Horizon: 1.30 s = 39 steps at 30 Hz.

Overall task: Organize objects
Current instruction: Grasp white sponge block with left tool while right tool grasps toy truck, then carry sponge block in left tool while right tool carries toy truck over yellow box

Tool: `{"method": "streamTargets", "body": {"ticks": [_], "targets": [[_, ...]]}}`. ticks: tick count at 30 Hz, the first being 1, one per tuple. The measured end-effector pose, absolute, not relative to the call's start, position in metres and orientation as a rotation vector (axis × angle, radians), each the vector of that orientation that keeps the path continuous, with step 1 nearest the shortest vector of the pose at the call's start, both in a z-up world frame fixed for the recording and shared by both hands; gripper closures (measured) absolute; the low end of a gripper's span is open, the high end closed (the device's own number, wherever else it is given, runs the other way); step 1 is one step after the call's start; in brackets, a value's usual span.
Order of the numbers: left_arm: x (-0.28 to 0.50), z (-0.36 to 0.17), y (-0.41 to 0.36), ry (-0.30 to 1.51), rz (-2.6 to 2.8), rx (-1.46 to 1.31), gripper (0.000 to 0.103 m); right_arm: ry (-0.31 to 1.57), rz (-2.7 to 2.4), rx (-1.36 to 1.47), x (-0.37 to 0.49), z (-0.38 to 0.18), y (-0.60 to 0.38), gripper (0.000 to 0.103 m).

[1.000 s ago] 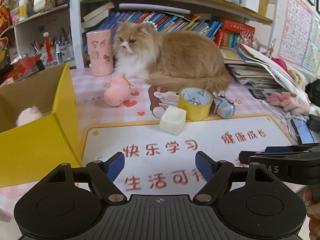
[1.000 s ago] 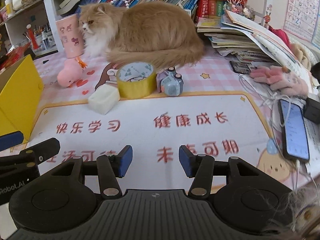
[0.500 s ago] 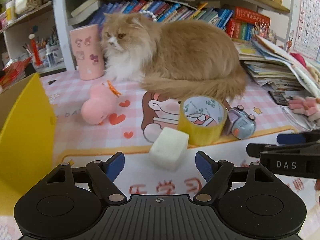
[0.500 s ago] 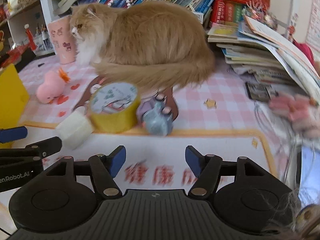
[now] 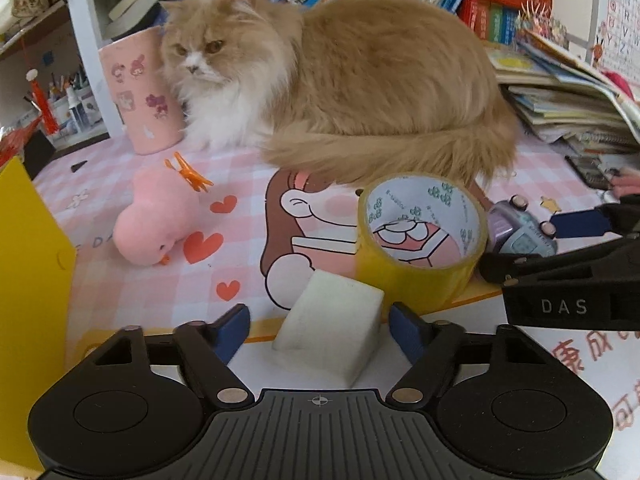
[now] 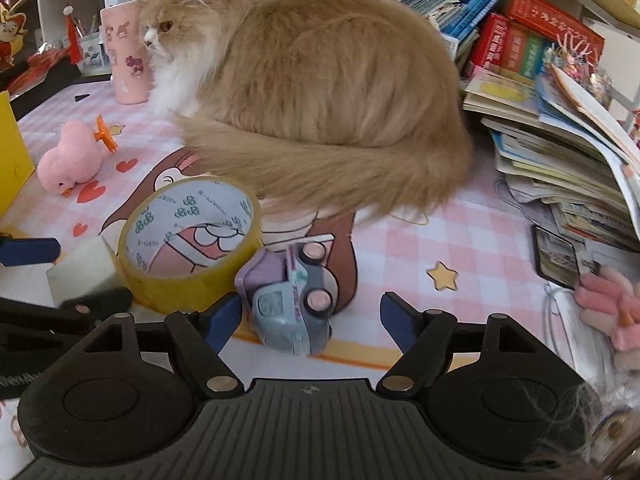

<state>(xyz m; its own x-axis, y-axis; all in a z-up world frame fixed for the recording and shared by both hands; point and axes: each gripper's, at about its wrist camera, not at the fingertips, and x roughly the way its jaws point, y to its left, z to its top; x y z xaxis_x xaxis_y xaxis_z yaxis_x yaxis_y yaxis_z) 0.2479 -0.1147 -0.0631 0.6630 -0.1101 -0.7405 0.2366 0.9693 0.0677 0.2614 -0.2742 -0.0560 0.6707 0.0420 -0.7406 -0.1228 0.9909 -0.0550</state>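
Observation:
My left gripper (image 5: 320, 330) is open, its blue pads on either side of a white foam block (image 5: 332, 328) on the mat; I cannot tell if they touch it. My right gripper (image 6: 311, 320) is open around a small grey-purple toy car (image 6: 290, 304) lying on its side. A yellow tape roll (image 5: 420, 236) stands between the block and the car; it also shows in the right wrist view (image 6: 192, 240). A pink plush chick (image 5: 154, 220) lies to the left. A yellow box (image 5: 28, 288) stands at the far left.
A fluffy orange cat (image 5: 352, 88) sits right behind the tape roll. A pink cup (image 5: 140, 92) stands beside its head. Stacked books and papers (image 6: 560, 152) fill the right side, with a phone (image 6: 558, 256) and a pink plush (image 6: 612, 308) near them.
Both grippers moved forward over the mat. The foam block now sits between the left pads and the toy car between the right ones. The cat turned its head slightly.

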Motion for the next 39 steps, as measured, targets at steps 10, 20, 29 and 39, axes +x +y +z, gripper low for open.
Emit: {"method": "streamTargets", "body": {"ticks": [10, 20, 29, 39], "targets": [[0.241, -0.053, -0.104, 0.829, -0.254, 0.077, 0.064, 0.828, 0.120, -0.092, 0.263, -0.054, -0.269, 0.062], [0.190, -0.026, -0.068, 0.788, -0.226, -0.036, 0.065, 0.828, 0.113, 0.004, 0.220, -0.032, -0.261, 0.062], [0.131, -0.024, -0.028, 0.784, -0.195, -0.082, 0.065, 0.852, 0.189, 0.013, 0.160, -0.025, -0.215, 0.062], [0.080, -0.017, 0.029, 0.772, -0.146, -0.105, 0.065, 0.859, 0.257, -0.043, 0.110, -0.023, -0.146, 0.062]]}}
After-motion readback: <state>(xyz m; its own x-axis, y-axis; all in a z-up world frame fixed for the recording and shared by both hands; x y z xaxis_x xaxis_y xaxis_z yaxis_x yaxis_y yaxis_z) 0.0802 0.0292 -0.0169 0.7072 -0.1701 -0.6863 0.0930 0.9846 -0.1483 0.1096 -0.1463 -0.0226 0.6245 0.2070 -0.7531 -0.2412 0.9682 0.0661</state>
